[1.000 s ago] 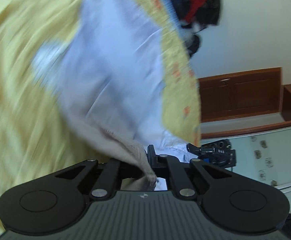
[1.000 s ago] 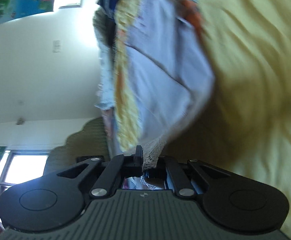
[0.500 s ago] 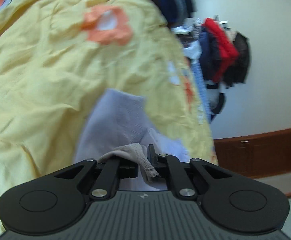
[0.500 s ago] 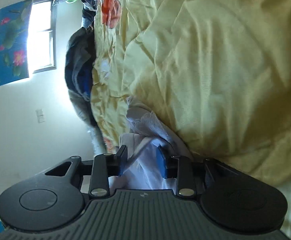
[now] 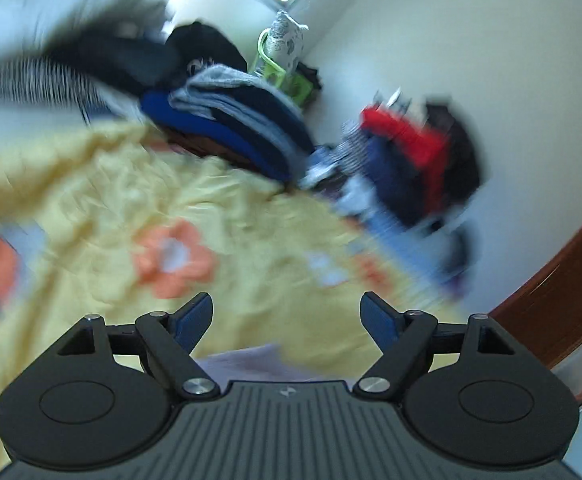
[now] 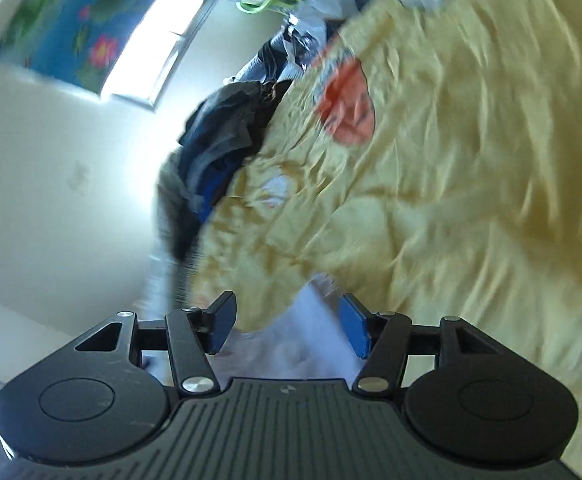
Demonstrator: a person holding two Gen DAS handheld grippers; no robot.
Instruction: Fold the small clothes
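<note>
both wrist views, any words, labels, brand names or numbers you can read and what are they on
None: no readable words or numbers in either view.
Small pale logo mark on the ribbed body behind the left claw: a symbol, not letters.
Same mark behind the right claw.
Wall picture: flowers only, no text, blurred.
Yellow bedspread: orange flower shapes, no lettering.
Piled clothes: too blurred to show any label.

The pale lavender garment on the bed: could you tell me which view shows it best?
The right wrist view: the pale lavender garment spreads between the opening right gripper jaws, unclamped. The left wrist view catches only a blurred edge.
</note>
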